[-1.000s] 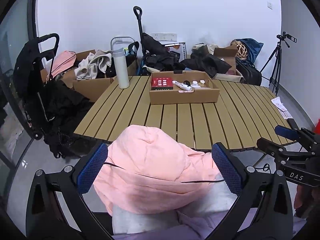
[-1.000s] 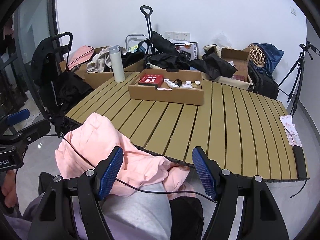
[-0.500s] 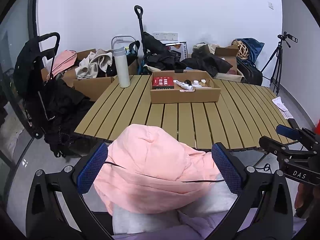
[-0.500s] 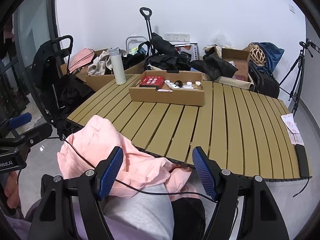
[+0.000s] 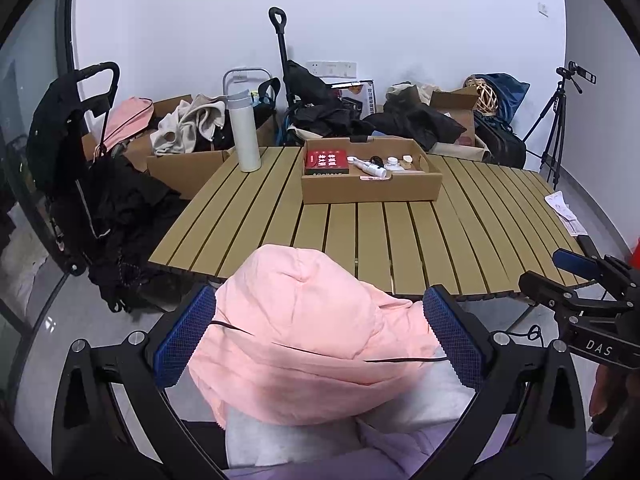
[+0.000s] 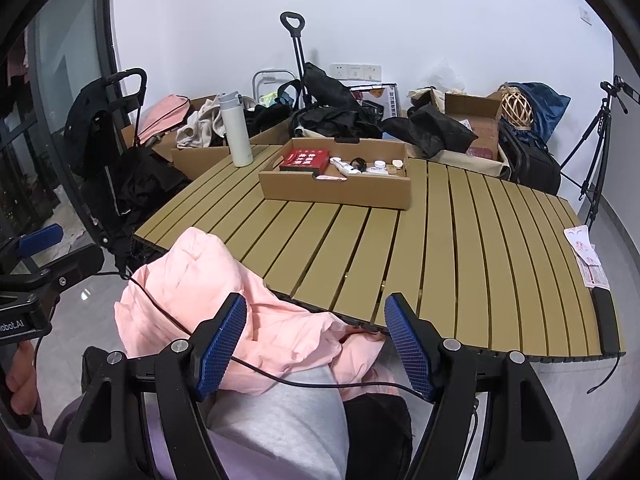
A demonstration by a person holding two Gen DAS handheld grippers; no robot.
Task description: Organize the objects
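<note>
Over the last second hardly anything has shifted: both my left gripper (image 5: 320, 332) and right gripper (image 6: 314, 346) stay spread wide and grasp nothing, held low over the pink garment (image 5: 304, 336) on my lap, so the sorting has not advanced. The cardboard tray (image 6: 336, 190) with the red box (image 6: 305, 160) and small bottles sits mid-table (image 6: 460, 248), the white flask (image 6: 236, 134) just left of it. The bare slats between are clear, with only the garment and a black cable (image 6: 280, 376) under my grippers.

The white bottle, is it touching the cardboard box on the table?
Apart. The left wrist view shows bare table slats between the white bottle and the cardboard box.
</note>
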